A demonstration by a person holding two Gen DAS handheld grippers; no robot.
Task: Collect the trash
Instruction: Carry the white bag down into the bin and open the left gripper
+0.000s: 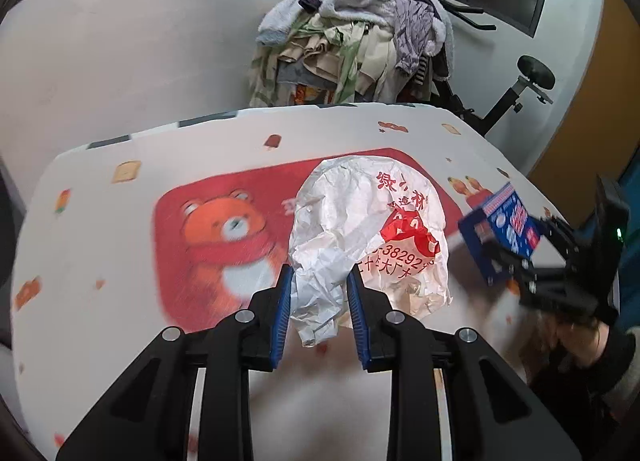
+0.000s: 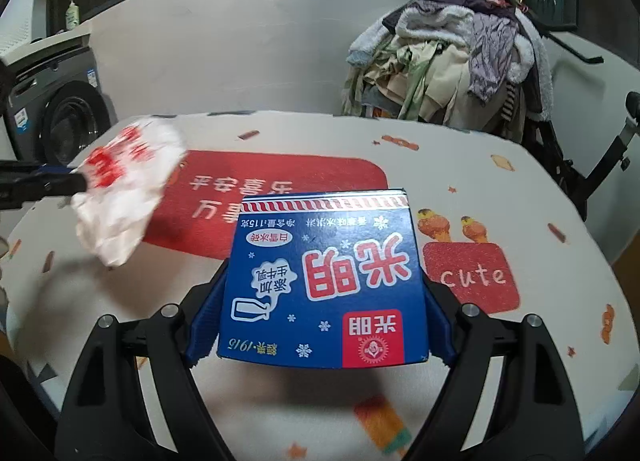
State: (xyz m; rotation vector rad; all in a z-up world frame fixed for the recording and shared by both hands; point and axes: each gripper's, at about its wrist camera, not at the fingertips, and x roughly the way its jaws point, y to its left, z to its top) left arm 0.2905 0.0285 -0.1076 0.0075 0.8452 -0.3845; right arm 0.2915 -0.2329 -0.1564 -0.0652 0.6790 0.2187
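**Both hand-held grippers loaded, above the counter**

Left hand-held gripper [image 1: 318,285]: jaws narrow, blue pads pinching the neck of a crumpled white plastic bag [image 1: 368,229] with red print. Bag bulges out ahead of the fingers; looks lifted clear of the counter [image 1: 100,301], though motion blur makes that hard to confirm.

Right hand-held gripper [image 2: 324,301]: jaws wide, clamped on both sides of a blue carton [image 2: 324,281], printed face up toward the camera. Carton held over the counter's patterned cloth, near the red "cute" patch [image 2: 472,277].

Bag sits to the carton's left, well apart. Clothes pile [image 2: 448,65] behind the counter.
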